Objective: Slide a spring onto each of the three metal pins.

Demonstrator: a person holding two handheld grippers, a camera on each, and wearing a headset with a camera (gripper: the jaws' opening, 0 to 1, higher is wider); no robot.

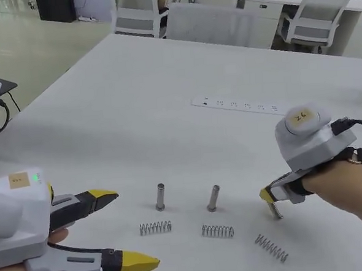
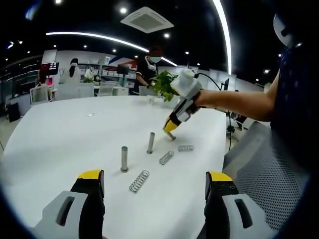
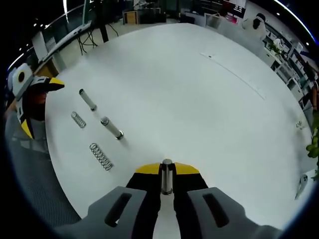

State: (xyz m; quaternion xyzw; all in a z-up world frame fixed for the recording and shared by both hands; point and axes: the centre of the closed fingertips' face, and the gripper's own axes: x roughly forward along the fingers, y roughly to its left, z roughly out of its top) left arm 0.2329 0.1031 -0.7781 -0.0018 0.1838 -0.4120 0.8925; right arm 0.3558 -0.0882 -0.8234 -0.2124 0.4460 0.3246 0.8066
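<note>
Currently your right gripper pinches one smooth, stiff pin, its clamping plain in the right gripper view; your left gripper is spread wide. Head view shows three springs lying before the two standing pins: expect them light, soft, apt to roll, so grip gently mid-coil.

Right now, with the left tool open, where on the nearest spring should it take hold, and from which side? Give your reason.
Probably the middle coils of the nearest spring, with the left tool coming down from above, jaws closing across its length. It lies flat on the table, so only its rounded sides are offered, and this leaves both ends free for the upright pin behind it.
</note>
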